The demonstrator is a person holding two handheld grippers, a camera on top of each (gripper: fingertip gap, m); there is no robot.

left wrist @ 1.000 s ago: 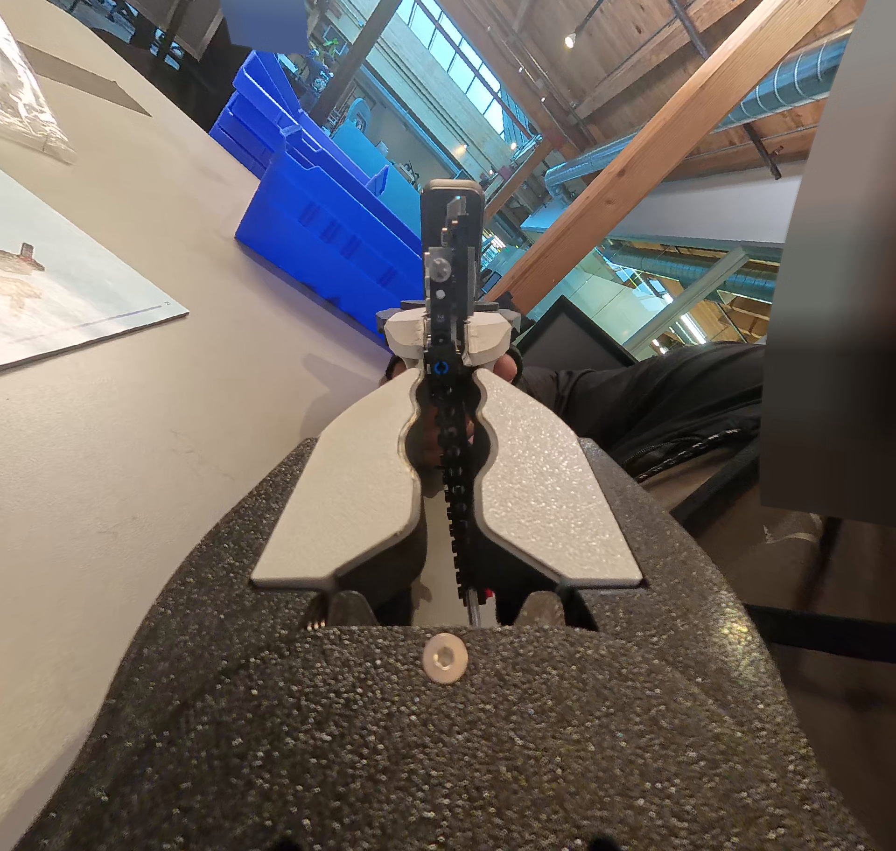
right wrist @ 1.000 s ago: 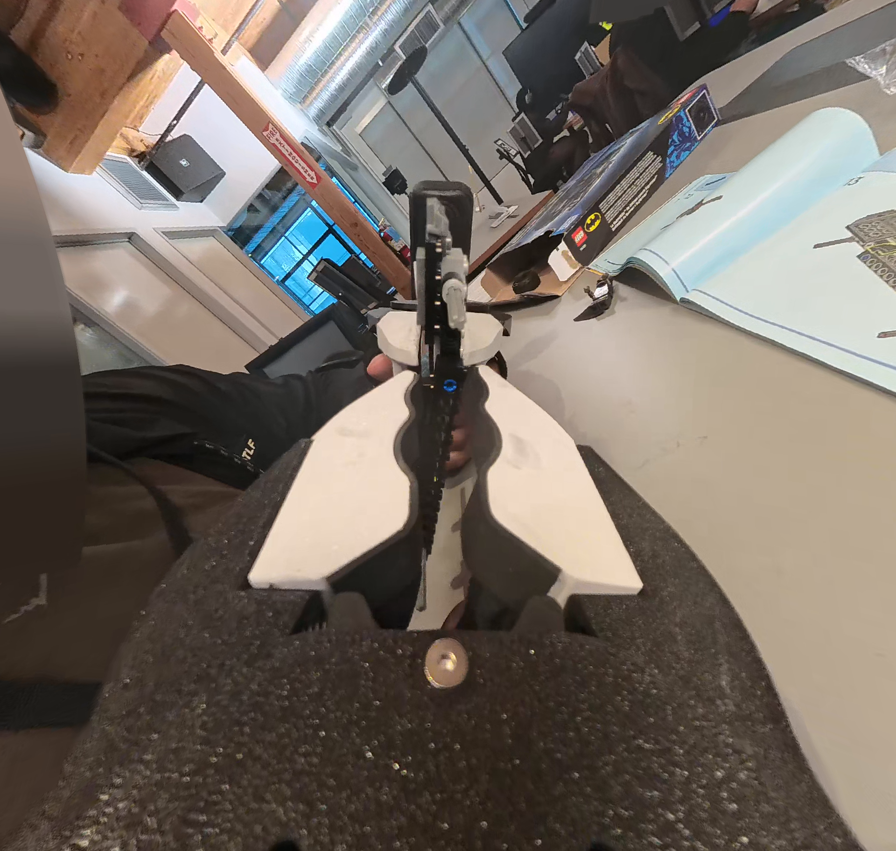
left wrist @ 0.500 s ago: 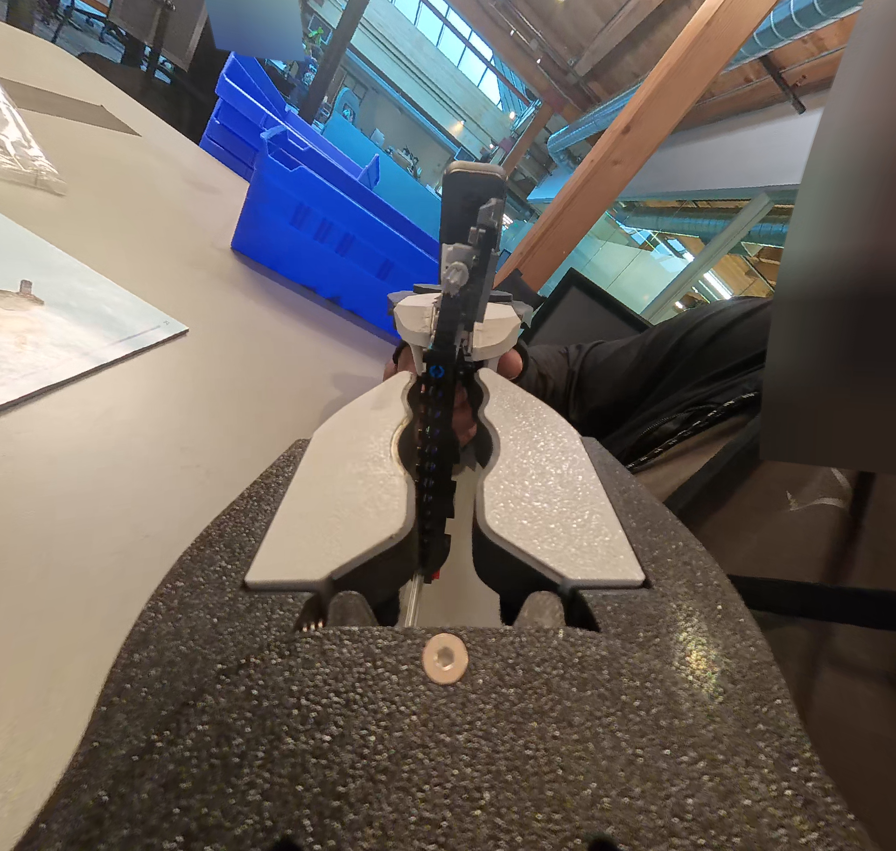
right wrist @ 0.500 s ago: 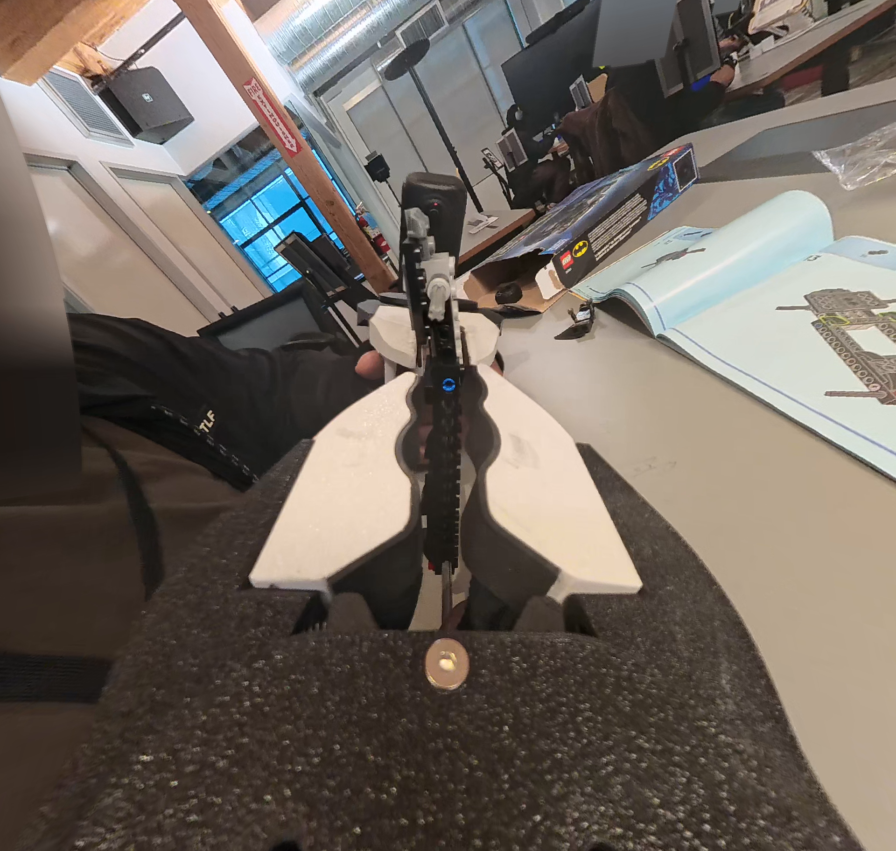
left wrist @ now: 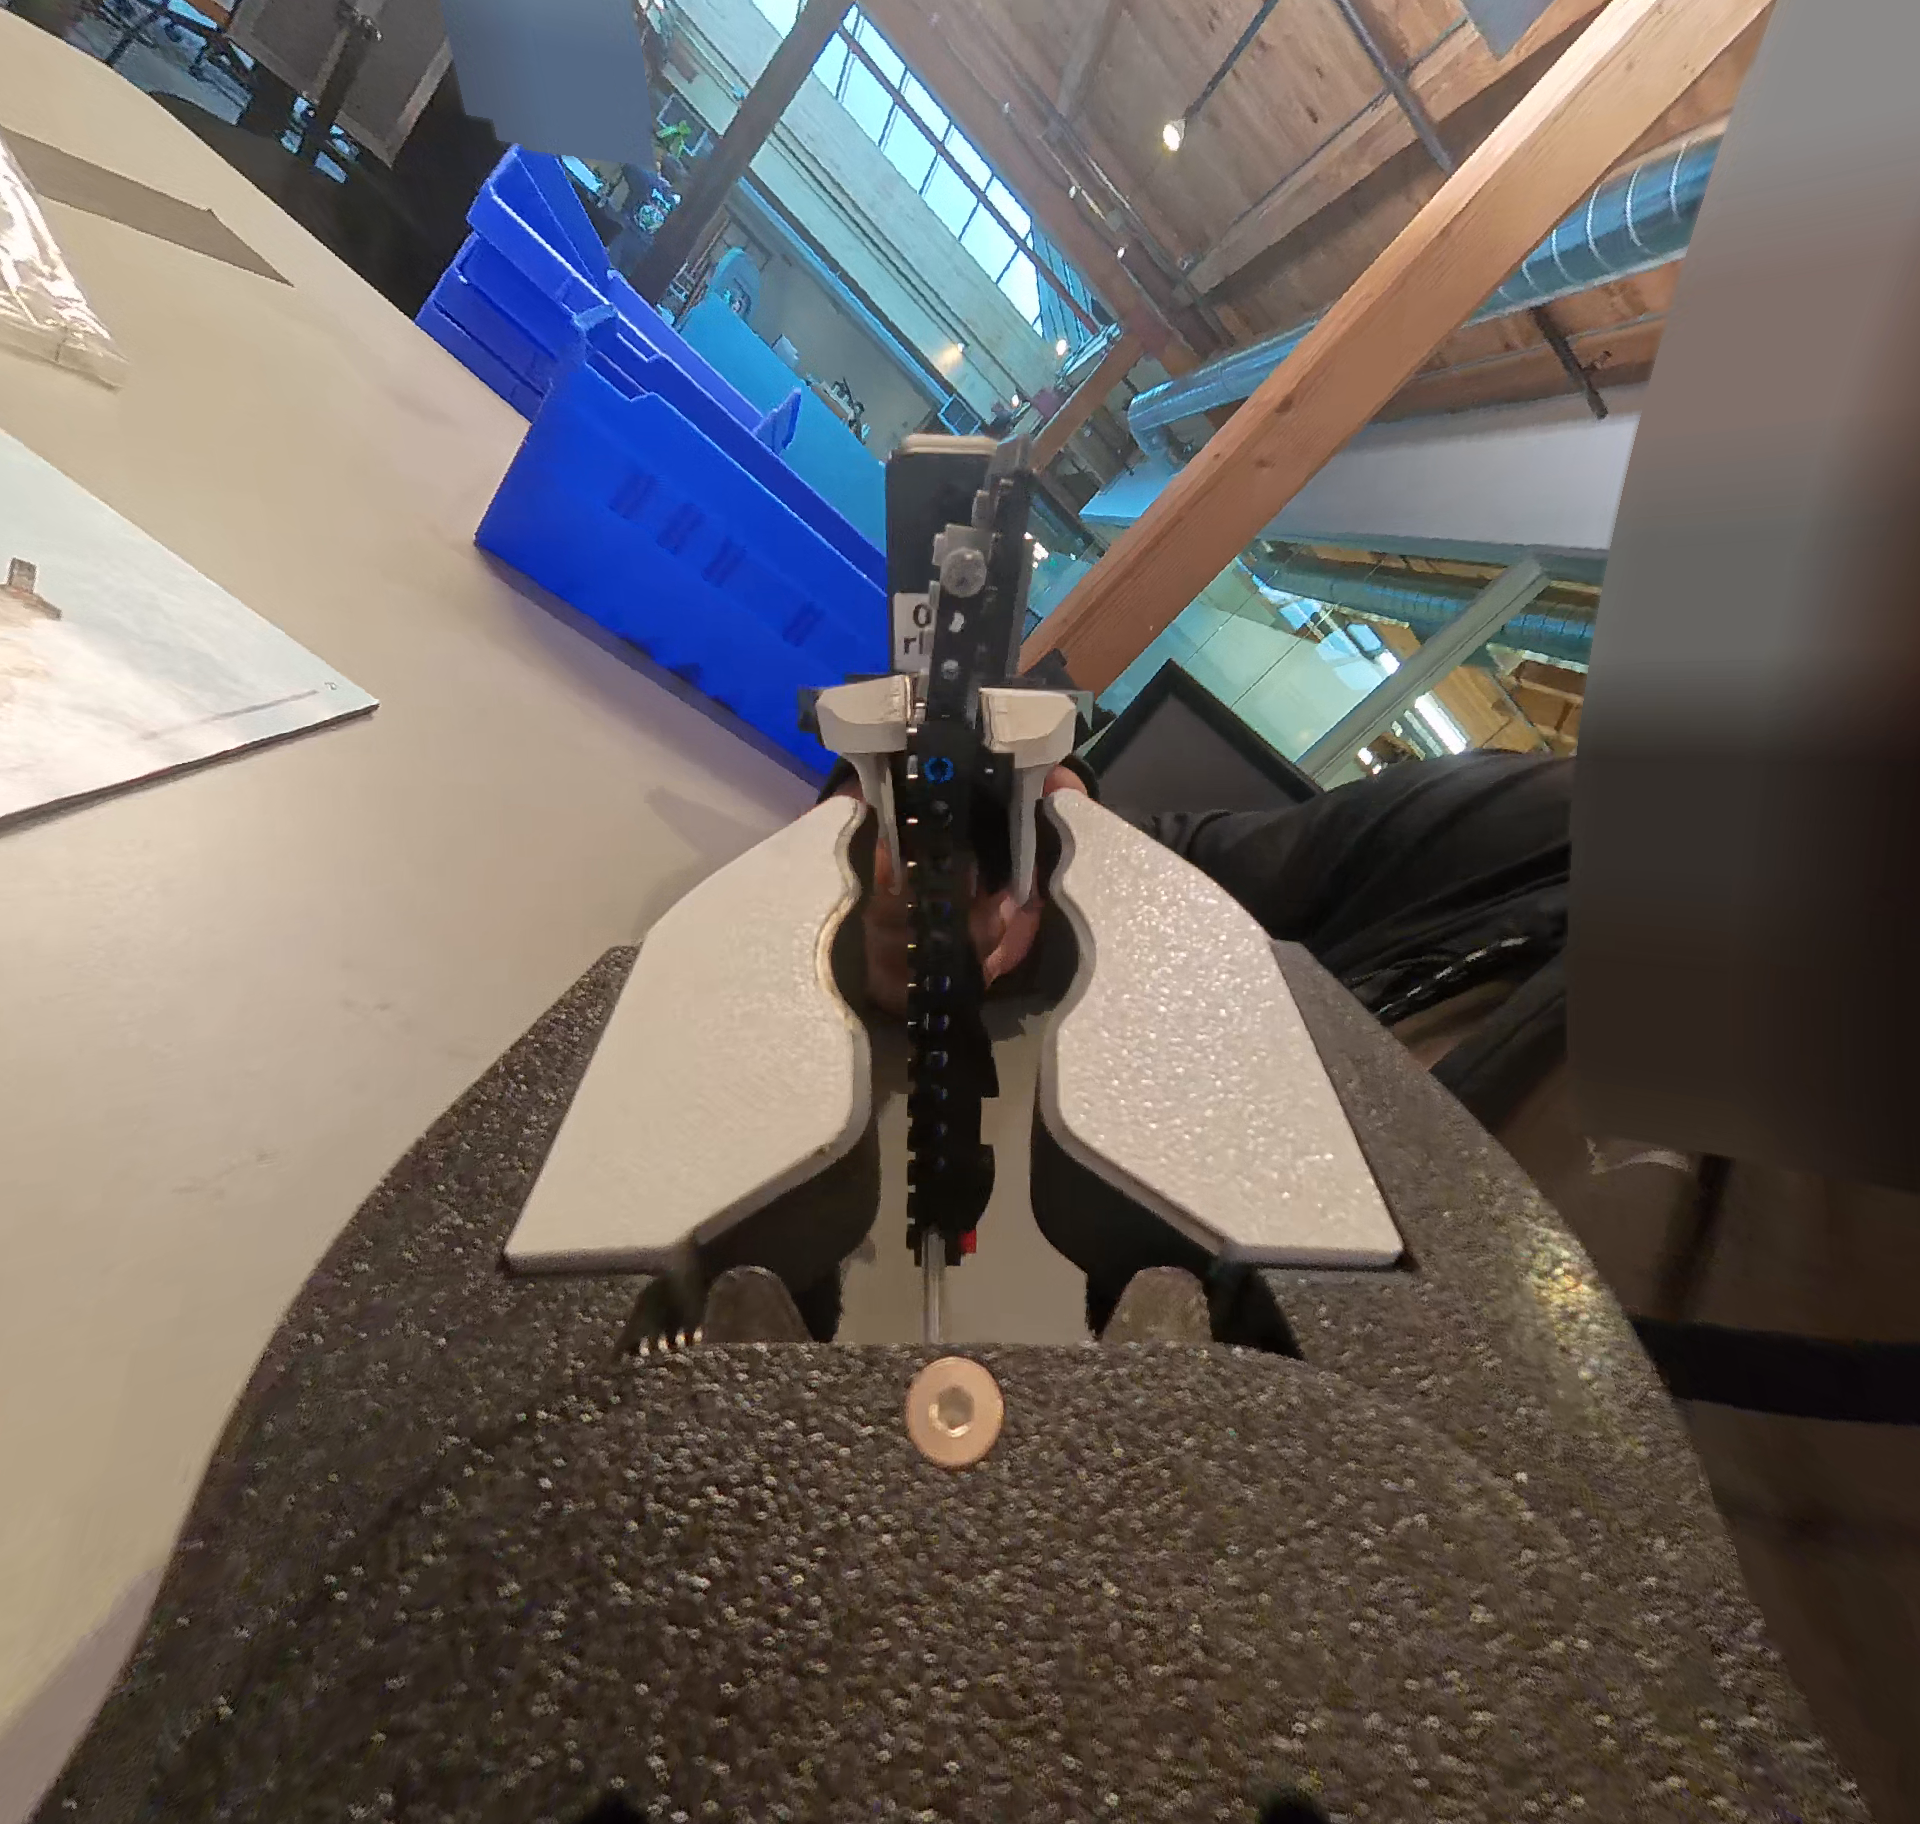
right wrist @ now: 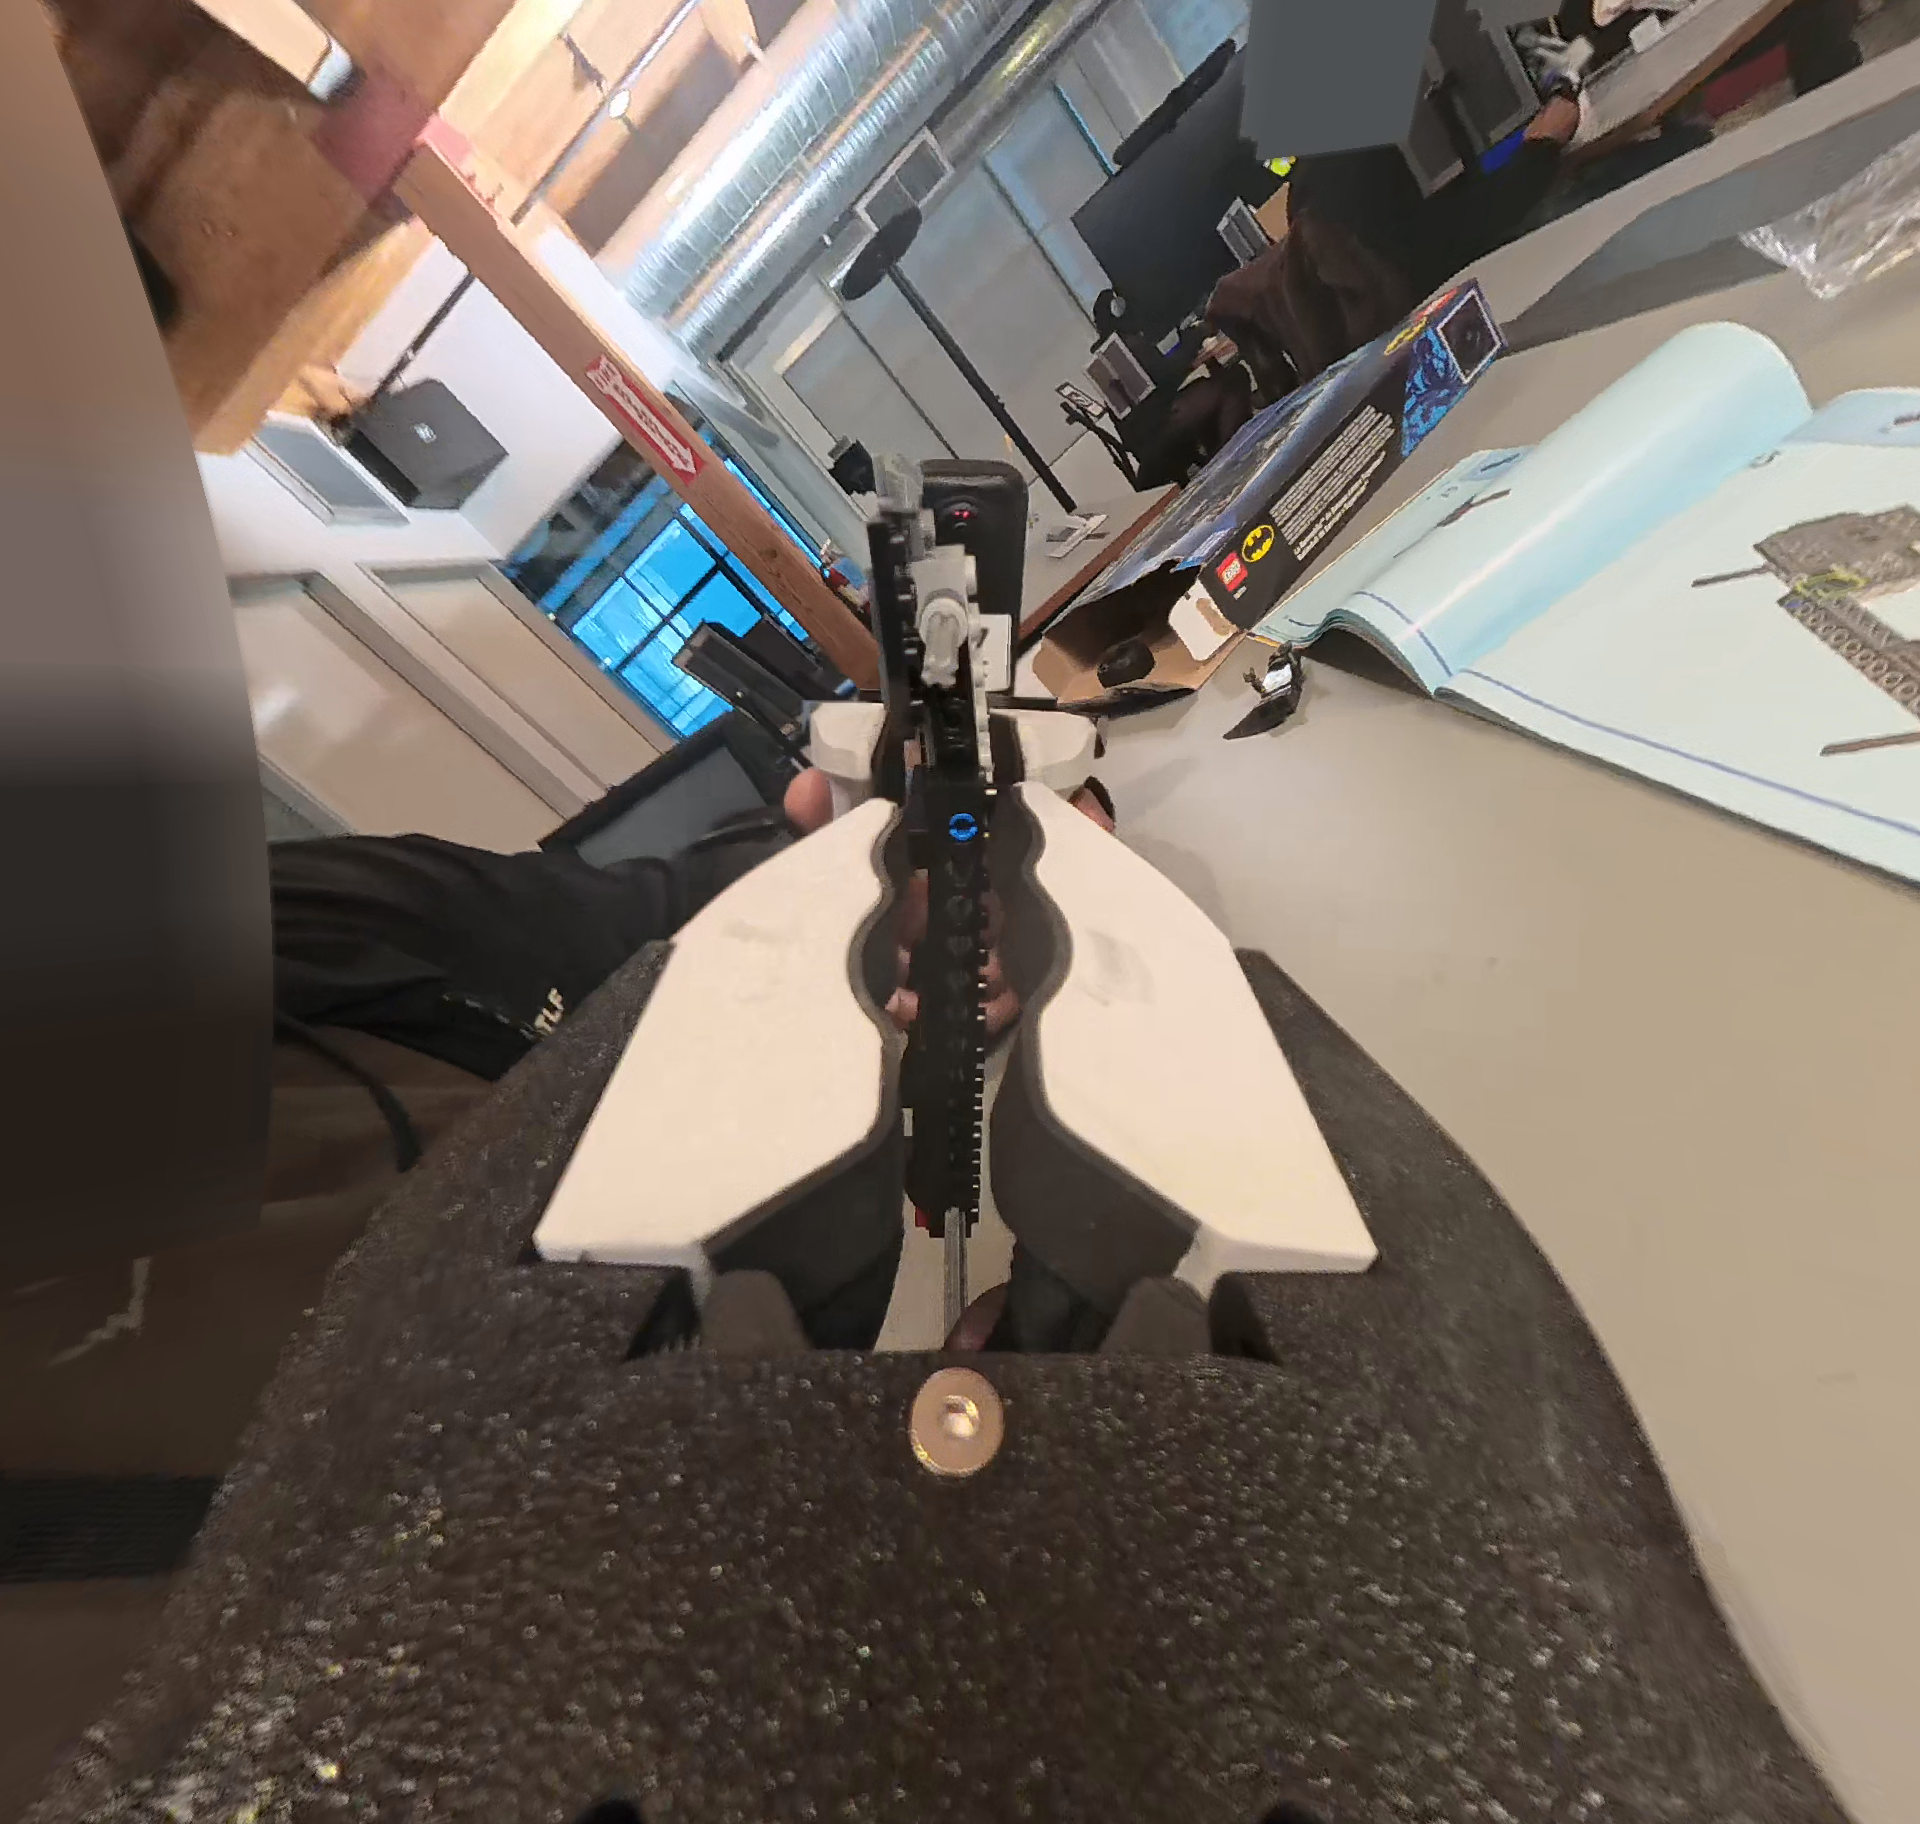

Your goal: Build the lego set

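**Black brick beam point(left wrist: 940, 1047) bridging two facing claws, off the table point(left wrist: 312, 943)**

Our right gripper point(right wrist: 956, 818) is narrow, fingers point(right wrist: 790, 995) pressed on the beam's sides; our left gripper point(left wrist: 951, 818) stands wide, daylight either side of the beam, gripping nothing; with one claw carrying a long studded piece, we judge a steady, level, firm squeeze matters; blue bins point(left wrist: 675, 548) lie beyond, an open booklet point(right wrist: 1662, 631) beside.

Bright daylight through windows point(left wrist: 935, 185), soft tabletop shadows, wide-angle edge warping, slight motion blur
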